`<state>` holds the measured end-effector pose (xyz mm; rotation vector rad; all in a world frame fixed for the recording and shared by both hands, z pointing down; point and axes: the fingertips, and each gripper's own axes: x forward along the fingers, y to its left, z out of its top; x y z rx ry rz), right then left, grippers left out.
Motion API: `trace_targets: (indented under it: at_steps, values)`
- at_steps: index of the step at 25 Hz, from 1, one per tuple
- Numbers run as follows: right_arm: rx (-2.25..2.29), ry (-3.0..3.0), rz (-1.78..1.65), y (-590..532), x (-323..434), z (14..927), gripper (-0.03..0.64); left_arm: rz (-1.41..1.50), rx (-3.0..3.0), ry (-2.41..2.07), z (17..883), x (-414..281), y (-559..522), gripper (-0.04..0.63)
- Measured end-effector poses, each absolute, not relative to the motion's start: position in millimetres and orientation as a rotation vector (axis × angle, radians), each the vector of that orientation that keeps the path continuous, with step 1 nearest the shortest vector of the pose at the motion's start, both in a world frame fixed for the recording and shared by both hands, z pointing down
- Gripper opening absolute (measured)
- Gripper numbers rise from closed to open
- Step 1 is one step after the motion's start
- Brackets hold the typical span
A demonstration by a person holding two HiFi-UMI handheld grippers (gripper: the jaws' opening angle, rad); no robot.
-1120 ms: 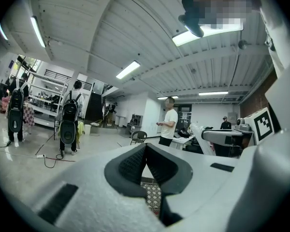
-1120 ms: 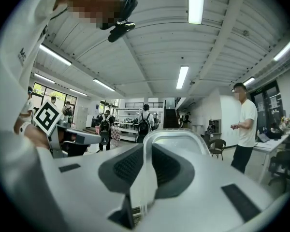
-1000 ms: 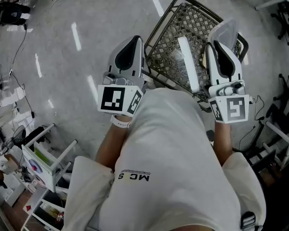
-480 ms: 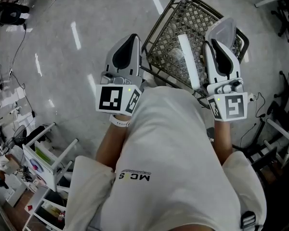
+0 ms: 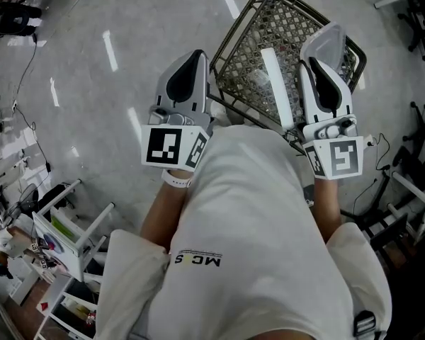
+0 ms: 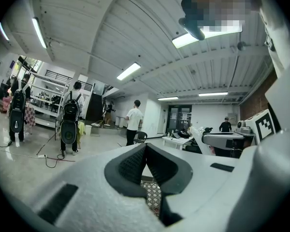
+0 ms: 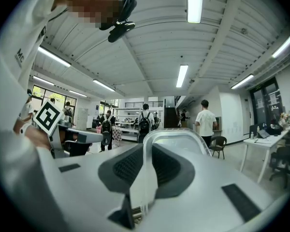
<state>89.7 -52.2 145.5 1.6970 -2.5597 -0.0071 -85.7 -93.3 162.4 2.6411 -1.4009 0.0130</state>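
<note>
You held both grippers up in front of your chest. The left gripper had its fingers clenched on nothing, pads pressed tip to tip. The right gripper was grasping a clear plastic piece — its arched rim poked out past the tips in the right gripper view. Below both sat a wire basket on the grey floor, with a white strip lying inside — just beside the right gripper.
</note>
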Motion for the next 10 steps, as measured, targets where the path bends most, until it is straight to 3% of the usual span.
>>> trace_targets:
  at_steps: [10]
  values:
    - [1.703, -2.549, -0.016, -46.3, 85.3, 145.2, 0.071, 0.006, 2.648, -1.388, 163.5, -88.8, -88.7, 0.023]
